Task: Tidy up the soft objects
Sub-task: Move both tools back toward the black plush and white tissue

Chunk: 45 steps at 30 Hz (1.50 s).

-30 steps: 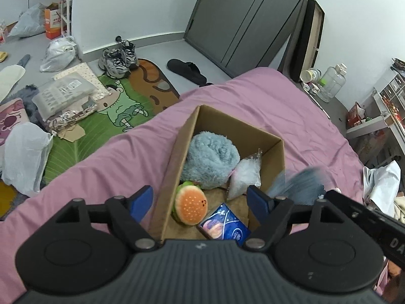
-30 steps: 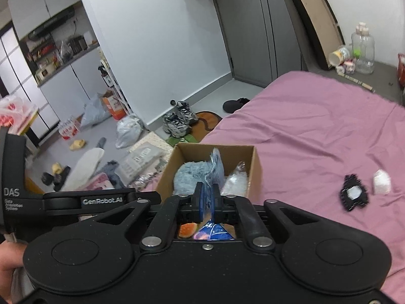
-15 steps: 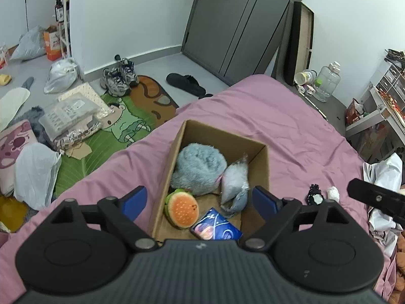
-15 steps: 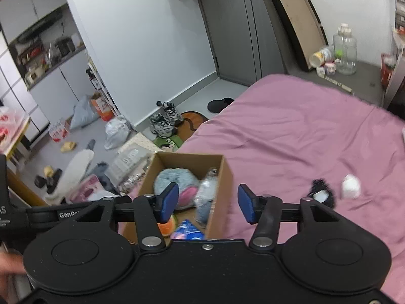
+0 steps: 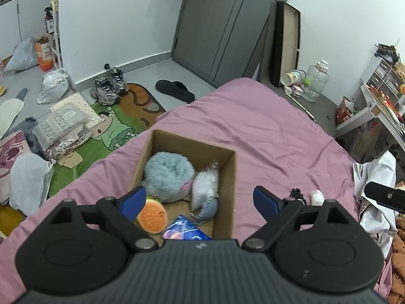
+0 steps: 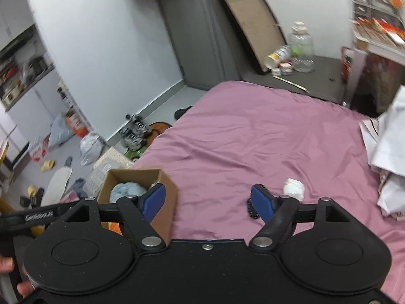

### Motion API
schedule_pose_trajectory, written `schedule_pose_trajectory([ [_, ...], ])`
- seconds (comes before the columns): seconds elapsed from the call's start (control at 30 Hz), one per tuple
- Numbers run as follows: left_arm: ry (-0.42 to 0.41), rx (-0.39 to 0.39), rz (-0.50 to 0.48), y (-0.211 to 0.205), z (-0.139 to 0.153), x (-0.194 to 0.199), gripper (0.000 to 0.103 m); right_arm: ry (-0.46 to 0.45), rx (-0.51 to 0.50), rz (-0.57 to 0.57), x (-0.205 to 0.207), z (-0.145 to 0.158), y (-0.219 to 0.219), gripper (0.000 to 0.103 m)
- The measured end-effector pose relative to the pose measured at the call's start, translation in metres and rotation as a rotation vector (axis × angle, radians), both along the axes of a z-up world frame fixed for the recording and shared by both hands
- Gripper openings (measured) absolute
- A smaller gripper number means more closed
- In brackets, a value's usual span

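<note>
Both tools gape: fluffy ball (image 5: 168, 169) fills cardboard box (image 5: 225, 177)

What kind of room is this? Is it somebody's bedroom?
Most likely yes, a lived-in bedroom in a small home. A bed with a pink sheet fills much of the room, sneakers sit on a cartoon floor mat, and a grey wardrobe or door stands behind.
</note>
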<state>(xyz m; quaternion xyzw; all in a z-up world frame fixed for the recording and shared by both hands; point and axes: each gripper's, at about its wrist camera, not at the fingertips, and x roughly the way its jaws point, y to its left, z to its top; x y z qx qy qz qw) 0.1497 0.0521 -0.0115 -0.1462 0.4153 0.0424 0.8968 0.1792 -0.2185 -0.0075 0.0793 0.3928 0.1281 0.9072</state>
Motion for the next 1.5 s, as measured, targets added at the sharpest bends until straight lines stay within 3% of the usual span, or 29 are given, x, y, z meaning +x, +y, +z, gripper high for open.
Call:
schedule_pose_trajectory([
  [0.3,0.012,0.017,-0.058,-0.057,-0.008,0.018,0.091,-0.024,0.089,-0.12,0.002,-0.019,-0.053,0.076],
  [0.57,0.058,0.051,-0.089,-0.102,-0.033,0.033,0.091,-0.013,0.1,-0.108,0.008,-0.047,-0.085,0.077],
  [0.67,0.073,0.059,-0.091,-0.115,-0.042,0.038,0.091,-0.04,0.087,-0.082,0.01,-0.053,-0.089,0.088],
  [0.83,0.088,0.075,-0.097,-0.136,-0.057,0.049,0.091,-0.019,0.096,-0.064,0.018,-0.07,-0.099,0.09],
  [1.0,0.119,0.076,-0.096,-0.155,-0.078,0.063,0.091,-0.002,0.096,-0.057,0.025,-0.082,-0.107,0.103],
  [1.2,0.147,0.073,-0.103,-0.174,-0.102,0.08,0.091,0.043,0.088,-0.055,0.038,-0.101,-0.116,0.103],
  [1.4,0.168,0.06,-0.105,-0.191,-0.12,0.094,0.091,0.121,0.122,-0.127,0.054,-0.126,-0.136,0.103],
  [1.5,0.168,0.054,-0.103,-0.198,-0.128,0.101,0.09,0.144,0.135,-0.16,0.059,-0.138,-0.146,0.098],
])
